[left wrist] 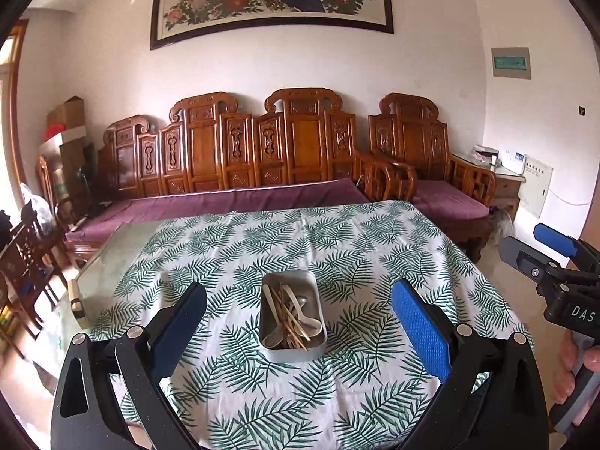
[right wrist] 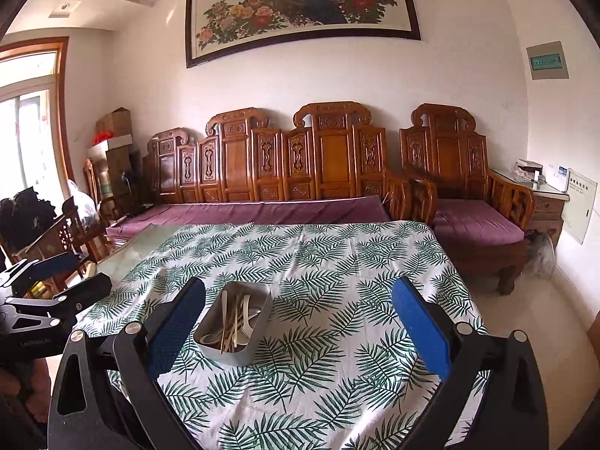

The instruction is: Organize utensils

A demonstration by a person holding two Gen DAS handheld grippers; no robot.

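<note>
A metal rectangular tin [left wrist: 318,303] [right wrist: 210,333] stands on the leaf-print tablecloth [left wrist: 262,247] [right wrist: 337,262]. Inside it lie white spoons [left wrist: 304,318] [right wrist: 249,318] and several wooden chopsticks [left wrist: 290,315] [right wrist: 231,324], jumbled together. My left gripper [left wrist: 298,298] hangs open above the table's near part, the tin between its blue-padded fingers and further off. My right gripper [right wrist: 298,296] is open too, with the tin just inside its left finger [right wrist: 176,322]. The right gripper [left wrist: 540,251] also shows at the right edge of the left wrist view, the left gripper [right wrist: 56,277] at the left of the right wrist view.
A carved wooden sofa [left wrist: 240,157] [right wrist: 300,165] with purple cushions runs behind the table. Bare glass tabletop [left wrist: 108,262] shows left of the cloth. Wooden chairs [left wrist: 26,255] and boxes stand at the left, a side cabinet [right wrist: 547,202] at the right. A person's hand [left wrist: 577,363] holds the right gripper.
</note>
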